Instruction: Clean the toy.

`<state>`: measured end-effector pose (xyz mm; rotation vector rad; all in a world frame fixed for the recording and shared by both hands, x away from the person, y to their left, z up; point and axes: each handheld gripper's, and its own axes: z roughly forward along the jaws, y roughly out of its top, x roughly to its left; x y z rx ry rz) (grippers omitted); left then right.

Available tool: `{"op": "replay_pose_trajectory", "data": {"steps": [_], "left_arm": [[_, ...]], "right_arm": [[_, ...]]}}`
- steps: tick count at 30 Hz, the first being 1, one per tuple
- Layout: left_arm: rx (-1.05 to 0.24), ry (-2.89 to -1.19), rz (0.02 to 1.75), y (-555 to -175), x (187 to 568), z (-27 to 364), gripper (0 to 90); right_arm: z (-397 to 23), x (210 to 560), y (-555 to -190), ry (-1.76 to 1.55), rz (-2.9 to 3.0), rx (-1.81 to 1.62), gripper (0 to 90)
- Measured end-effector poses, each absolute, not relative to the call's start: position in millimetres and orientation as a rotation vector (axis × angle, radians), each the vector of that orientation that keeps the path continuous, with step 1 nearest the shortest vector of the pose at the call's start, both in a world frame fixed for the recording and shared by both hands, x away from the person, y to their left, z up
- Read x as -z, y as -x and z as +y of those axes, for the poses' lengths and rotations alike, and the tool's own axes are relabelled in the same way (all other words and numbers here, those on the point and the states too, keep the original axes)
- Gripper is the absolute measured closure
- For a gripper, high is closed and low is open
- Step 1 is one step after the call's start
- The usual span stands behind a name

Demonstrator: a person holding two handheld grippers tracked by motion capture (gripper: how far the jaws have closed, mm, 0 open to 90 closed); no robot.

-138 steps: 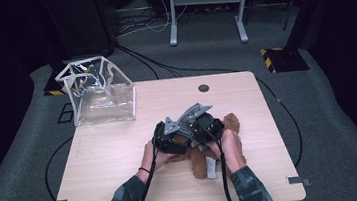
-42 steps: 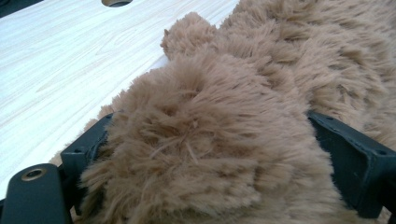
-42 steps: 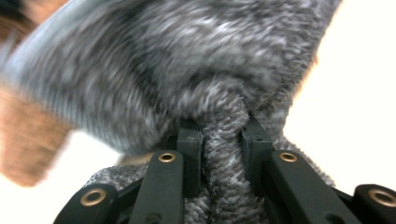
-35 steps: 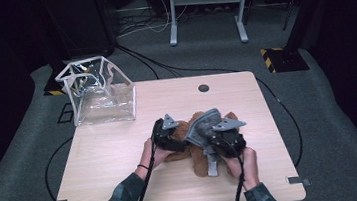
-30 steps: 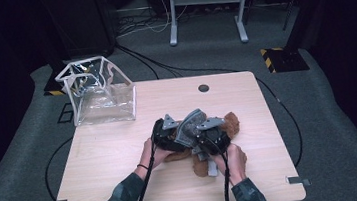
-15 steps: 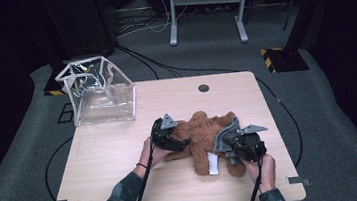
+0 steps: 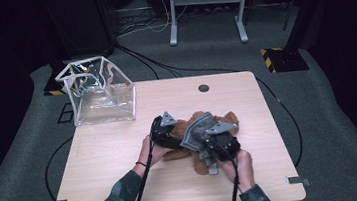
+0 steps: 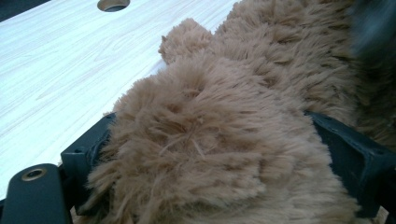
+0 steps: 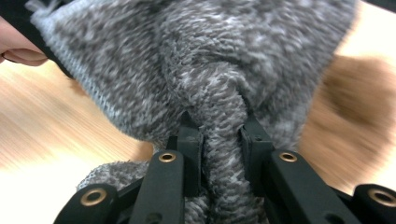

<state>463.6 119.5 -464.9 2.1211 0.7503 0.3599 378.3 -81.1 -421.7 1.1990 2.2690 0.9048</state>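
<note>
Plush bear [image 7: 184, 130] lies mid-worktop [image 7: 125, 186], nearer the right edge. My left tongs [image 8: 210, 177] clamp a furry limb; right tongs [image 9: 219, 140] pinch a bunched fold of grey knit garment [image 7: 197, 128]. Risks: knit slipping free, or a pull dragging the bear from the left grip.

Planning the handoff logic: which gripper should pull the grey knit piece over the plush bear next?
Right, most likely. The right gripper is already shut on a bunched fold of the grey knit piece. The left gripper is wide around the plush bear, steadying it on the table.
</note>
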Motion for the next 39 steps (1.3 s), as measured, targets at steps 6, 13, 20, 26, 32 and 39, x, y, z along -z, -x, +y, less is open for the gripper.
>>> {"op": "replay_pose_trajectory", "data": {"steps": [6, 13, 20, 26, 32, 39], "left_arm": [[-0.418, -2.123, 0.775, -459, 469, 115, 12.4], [-0.454, -2.124, 0.785, -457, 470, 111, 12.4], [-0.439, -2.110, 0.794, -458, 470, 112, 12.5], [-0.425, -2.115, 0.781, -459, 470, 113, 12.5], [-0.427, -2.118, 0.779, -459, 469, 113, 12.5], [-0.449, -2.141, 0.783, -457, 470, 110, 12.6]], "right_arm": [[-66, 449, -383, -1.208, 2.330, -0.889, 74.9], [-68, 470, -360, -1.221, 2.415, -0.856, 75.3], [-66, 494, -340, -1.207, 2.562, -0.787, 75.6], [-80, 464, -342, -1.205, 2.523, -0.909, 74.9], [-87, 421, -371, -1.197, 2.320, -0.971, 74.5], [-69, 452, -389, -1.211, 2.366, -0.890, 75.3]]}}
